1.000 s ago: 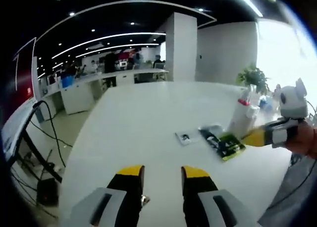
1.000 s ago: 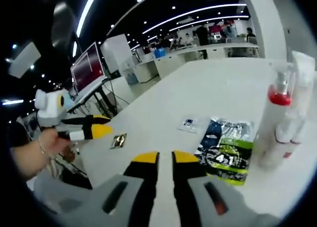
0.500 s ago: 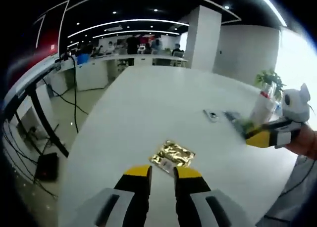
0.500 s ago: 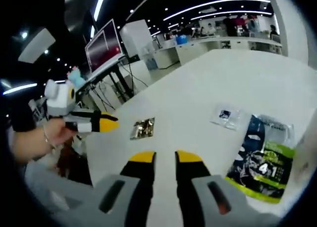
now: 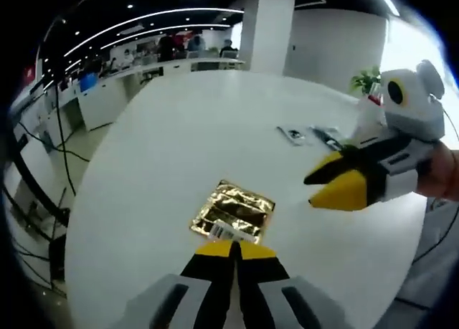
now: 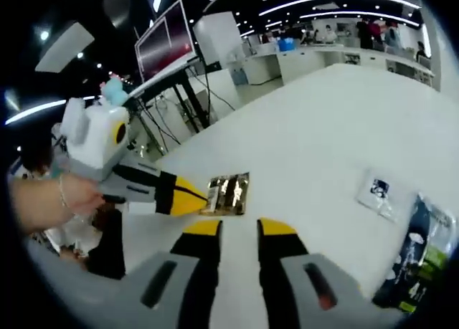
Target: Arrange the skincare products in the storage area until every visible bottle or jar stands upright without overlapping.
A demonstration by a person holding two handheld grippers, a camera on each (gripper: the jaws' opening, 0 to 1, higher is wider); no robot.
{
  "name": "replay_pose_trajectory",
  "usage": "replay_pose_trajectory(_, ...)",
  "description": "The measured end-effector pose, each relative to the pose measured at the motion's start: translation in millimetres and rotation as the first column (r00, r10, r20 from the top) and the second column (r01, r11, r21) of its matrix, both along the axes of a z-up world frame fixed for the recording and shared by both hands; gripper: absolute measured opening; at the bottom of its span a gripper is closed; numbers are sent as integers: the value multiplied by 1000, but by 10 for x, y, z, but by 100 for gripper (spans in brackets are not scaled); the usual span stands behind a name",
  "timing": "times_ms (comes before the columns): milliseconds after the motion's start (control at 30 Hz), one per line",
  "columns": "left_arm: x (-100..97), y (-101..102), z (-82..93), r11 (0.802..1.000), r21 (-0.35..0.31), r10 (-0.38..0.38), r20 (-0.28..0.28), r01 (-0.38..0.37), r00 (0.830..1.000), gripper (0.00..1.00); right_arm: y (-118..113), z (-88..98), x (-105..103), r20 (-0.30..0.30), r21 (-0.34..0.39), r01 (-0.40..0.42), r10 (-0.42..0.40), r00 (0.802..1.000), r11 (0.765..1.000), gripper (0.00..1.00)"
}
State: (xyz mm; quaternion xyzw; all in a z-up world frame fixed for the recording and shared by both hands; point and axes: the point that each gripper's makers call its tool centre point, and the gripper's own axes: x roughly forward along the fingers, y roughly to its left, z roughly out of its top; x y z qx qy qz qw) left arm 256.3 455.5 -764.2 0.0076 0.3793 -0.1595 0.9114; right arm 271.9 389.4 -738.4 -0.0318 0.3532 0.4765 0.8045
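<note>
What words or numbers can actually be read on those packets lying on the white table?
Gold packet: a white barcode strip and dark print, too blurred to read.
Small clear packet: a dark square mark, too small to read.
Dark and green pouch: pale print on its face, too blurred and cut off at the edge to read.
No text here reads clearly.

No readable text for you here. The gold sachet [image 5: 232, 213] has a white barcode strip on its near edge, digits too small to read. The small white sachet [image 6: 379, 193] carries a dark printed patch, illegible. The dark green pouch [image 6: 419, 261] shows print, too blurred at the edge.
</note>
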Motion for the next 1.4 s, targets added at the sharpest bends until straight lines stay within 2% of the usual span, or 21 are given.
replay_pose_trajectory(200,0,-5,31,1000,8,-22,22,22,1000,0,197,-67,138,-30,7,-9,9,999,1000,20)
replay_pose_trajectory(300,-1,-9,34,999,20,-36,27,35,999,0,320,-152,187,-41,-23,-26,25,999,999,20)
replay_pose_trajectory(400,1,3,26,999,5,-33,33,33,999,0,395,-220,155,-63,-48,-69,66,996,996,18)
replay_pose_trajectory(433,1,4,26,999,2,-35,36,35,999,0,429,-193,177,-51,-32,-77,75,996,997,17)
replay_pose_trajectory(533,-3,-2,32,999,-13,-31,46,31,998,0,392,-190,171,-98,-36,-57,53,994,998,16)
replay_pose_trajectory(567,-5,-8,33,999,-16,-32,50,32,998,0,374,-183,163,-122,-33,-44,40,992,998,10)
replay_pose_trajectory(600,1,-4,30,999,-16,-32,51,32,998,0,382,-145,126,-145,-9,-59,57,988,998,4)
replay_pose_trajectory(633,0,-7,32,999,-15,-31,55,32,998,0,462,-11,88,-185,90,-50,66,981,995,3)
replay_pose_trajectory(667,-3,-9,34,999,-13,-33,59,33,998,0,490,50,45,-213,126,-52,78,974,991,3)
replay_pose_trajectory(700,-3,-8,35,999,-15,-31,62,32,998,0,496,73,25,-210,130,-59,86,974,990,3)
replay_pose_trajectory(767,-2,-4,36,999,-29,-23,69,25,997,0,478,56,37,-163,78,-77,88,983,994,2)
replay_pose_trajectory(900,4,4,41,996,-84,16,79,-9,997,1,460,47,41,-182,64,-41,52,982,997,2)
replay_pose_trajectory(933,3,7,41,995,-96,18,99,-9,995,1,454,44,45,-192,65,-23,35,981,998,2)
replay_pose_trajectory(1033,-15,18,42,994,-109,42,113,-29,993,1,450,52,37,-211,68,15,-1,977,998,2)
replay_pose_trajectory(1100,-20,31,46,996,-82,43,123,-34,991,7,450,66,35,-220,71,37,-21,975,997,2)
replay_pose_trajectory(1133,-8,48,74,997,-71,49,143,-39,989,14,425,69,57,-225,65,71,-54,973,995,2)
replay_pose_trajectory(1167,-50,38,83,997,-64,43,135,-35,990,24,418,79,67,-236,70,92,-73,969,993,2)
replay_pose_trajectory(1200,-59,39,80,997,-60,45,132,-38,990,27,416,101,68,-258,85,119,-93,962,989,2)
replay_pose_trajectory(1267,-95,1,121,999,-36,16,161,-10,987,27,431,146,46,-300,118,150,-109,948,982,2)
replay_pose_trajectory(1400,-120,-124,236,999,37,-25,231,17,973,34,412,189,7,-307,120,175,-131,943,977,2)
